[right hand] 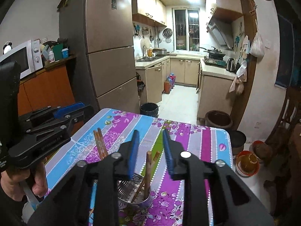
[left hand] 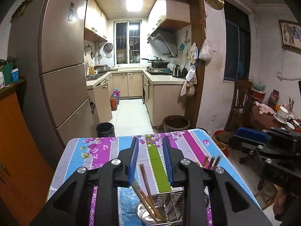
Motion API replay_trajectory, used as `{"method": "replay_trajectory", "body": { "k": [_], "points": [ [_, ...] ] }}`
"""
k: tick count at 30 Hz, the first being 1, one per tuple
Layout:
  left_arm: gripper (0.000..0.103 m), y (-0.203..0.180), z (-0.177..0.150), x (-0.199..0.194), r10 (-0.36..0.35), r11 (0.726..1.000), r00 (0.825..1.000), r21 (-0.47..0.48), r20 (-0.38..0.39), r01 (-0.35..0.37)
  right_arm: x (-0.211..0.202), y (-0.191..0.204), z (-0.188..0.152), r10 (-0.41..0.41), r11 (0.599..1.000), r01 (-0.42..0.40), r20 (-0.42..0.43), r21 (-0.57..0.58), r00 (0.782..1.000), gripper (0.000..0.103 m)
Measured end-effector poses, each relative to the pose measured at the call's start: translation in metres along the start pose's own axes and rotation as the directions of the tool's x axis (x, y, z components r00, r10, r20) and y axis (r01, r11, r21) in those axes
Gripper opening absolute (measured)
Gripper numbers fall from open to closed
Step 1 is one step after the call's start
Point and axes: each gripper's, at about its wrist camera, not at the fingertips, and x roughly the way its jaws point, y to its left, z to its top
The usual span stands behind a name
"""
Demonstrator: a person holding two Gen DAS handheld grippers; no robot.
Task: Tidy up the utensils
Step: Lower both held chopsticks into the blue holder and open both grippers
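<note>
A perforated steel utensil holder (left hand: 165,207) stands on the floral tablecloth, with brown chopsticks (left hand: 145,188) leaning in it. My left gripper (left hand: 150,160) is open and empty, held above the holder. More chopsticks (left hand: 211,162) show past its right finger. In the right wrist view the holder (right hand: 135,194) sits below my open, empty right gripper (right hand: 150,152), with chopsticks (right hand: 148,171) standing in it. Another pair of chopsticks (right hand: 100,144) shows to the left of it. The left gripper (right hand: 47,130) hovers at the table's left.
The table (right hand: 197,141) has edges close on both sides. Beyond it are a black bin (left hand: 105,130), a brown crock (left hand: 175,123), a fridge (right hand: 111,47) and the kitchen. Bowls (right hand: 246,163) sit on the floor at right. A cluttered wooden table (left hand: 270,113) stands far right.
</note>
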Motion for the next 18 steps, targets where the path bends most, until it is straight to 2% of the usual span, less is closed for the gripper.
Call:
{"method": "replay_trajectory", "body": {
  "k": [7,10,13,15,18],
  "points": [
    [0.041,-0.002,-0.008,-0.017,0.022,0.999,1.000,0.025,0.019,-0.022,-0.020,0.000,-0.007,-0.018,1.000,0.018,0.058,-0.005,0.998,0.046],
    [0.047,-0.002,-0.015,-0.035,0.026,0.999,0.999,0.034,0.046,-0.028,-0.042,0.008,-0.016,-0.021,0.999,0.024,0.119,-0.028,0.993,0.055],
    [0.055,-0.003,-0.028,-0.060,0.042,0.996,0.996,0.070,0.084,-0.048,-0.070,0.020,-0.028,-0.025,0.998,0.037,0.199,-0.054,0.980,0.066],
    [0.062,-0.004,-0.038,-0.082,0.046,0.995,0.992,0.084,0.115,-0.056,-0.092,0.028,-0.038,-0.023,0.997,0.041,0.252,-0.068,0.967,0.077],
    [0.068,-0.004,-0.052,-0.112,0.049,0.994,0.986,0.092,0.160,-0.064,-0.122,0.041,-0.056,-0.033,0.995,0.061,0.325,-0.076,0.945,0.087]
  ]
}}
